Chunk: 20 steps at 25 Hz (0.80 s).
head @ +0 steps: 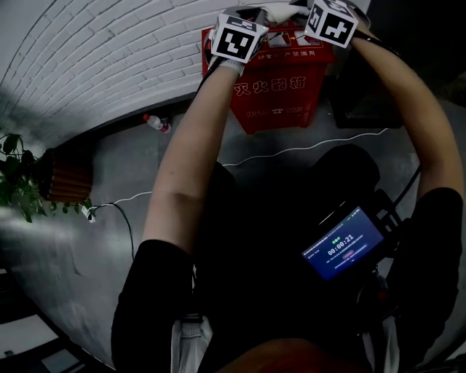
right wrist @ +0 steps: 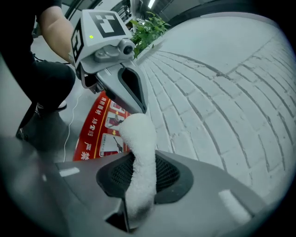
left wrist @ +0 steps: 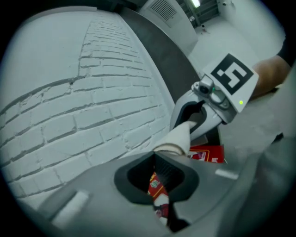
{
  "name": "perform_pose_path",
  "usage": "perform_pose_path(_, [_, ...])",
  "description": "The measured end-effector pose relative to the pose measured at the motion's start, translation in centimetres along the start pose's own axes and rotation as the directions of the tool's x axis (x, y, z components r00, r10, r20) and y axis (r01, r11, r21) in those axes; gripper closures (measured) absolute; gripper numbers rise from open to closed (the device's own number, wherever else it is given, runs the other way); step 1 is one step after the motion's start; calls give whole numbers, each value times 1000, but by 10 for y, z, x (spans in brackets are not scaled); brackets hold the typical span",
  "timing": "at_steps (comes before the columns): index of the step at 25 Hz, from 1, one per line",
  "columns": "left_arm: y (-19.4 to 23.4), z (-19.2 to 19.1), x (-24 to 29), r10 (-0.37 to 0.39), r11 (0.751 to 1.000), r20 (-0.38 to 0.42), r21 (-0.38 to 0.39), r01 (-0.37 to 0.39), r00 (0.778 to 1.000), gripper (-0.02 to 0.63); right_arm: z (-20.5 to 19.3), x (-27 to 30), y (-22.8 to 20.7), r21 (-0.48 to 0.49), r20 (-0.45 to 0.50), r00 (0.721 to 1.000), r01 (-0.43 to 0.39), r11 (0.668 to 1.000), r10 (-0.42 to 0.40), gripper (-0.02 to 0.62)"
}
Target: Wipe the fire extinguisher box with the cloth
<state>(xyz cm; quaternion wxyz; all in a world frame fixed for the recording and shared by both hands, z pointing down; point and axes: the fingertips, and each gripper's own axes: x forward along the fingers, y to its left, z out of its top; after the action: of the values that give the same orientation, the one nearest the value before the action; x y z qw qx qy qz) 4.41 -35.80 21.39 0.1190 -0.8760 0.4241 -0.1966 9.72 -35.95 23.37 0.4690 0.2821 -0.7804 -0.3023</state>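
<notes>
A red fire extinguisher box (head: 280,87) with white characters stands on the floor against the white brick wall (head: 95,51). Above its top, a white cloth (head: 280,11) stretches between my two grippers. My left gripper (head: 251,13) is shut on one end and my right gripper (head: 307,10) on the other. In the left gripper view the cloth (left wrist: 178,136) runs from my left gripper (left wrist: 166,155) up to the right gripper (left wrist: 192,115), with the box (left wrist: 206,153) below. In the right gripper view the fluffy cloth (right wrist: 141,152) rises from my right gripper (right wrist: 138,190) to the left gripper (right wrist: 137,105), above the box (right wrist: 99,134).
A plastic bottle (head: 155,122) lies on the floor at the foot of the wall, left of the box. A potted plant (head: 18,182) stands at far left. A white cable (head: 291,151) crosses the grey floor. A device with a lit screen (head: 342,244) hangs at my chest.
</notes>
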Motion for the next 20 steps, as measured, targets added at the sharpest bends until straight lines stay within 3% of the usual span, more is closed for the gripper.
perform_pose_path(5, [2,3,54,-4,999,-16,47,5,1000,603,-42,46,-34,3,-33,999,36,999,-36,503])
perform_pose_path(14, [-15,-23,57,-24,999,-67,42,27,997,603,-70,74,-19,-121,-140,987,57,991,-74,502])
perform_pose_path(20, [1,-50,74,-6,1000,-112,26,9,994,603,-85,104,-7,-174,-152,988,-31,984,5,503])
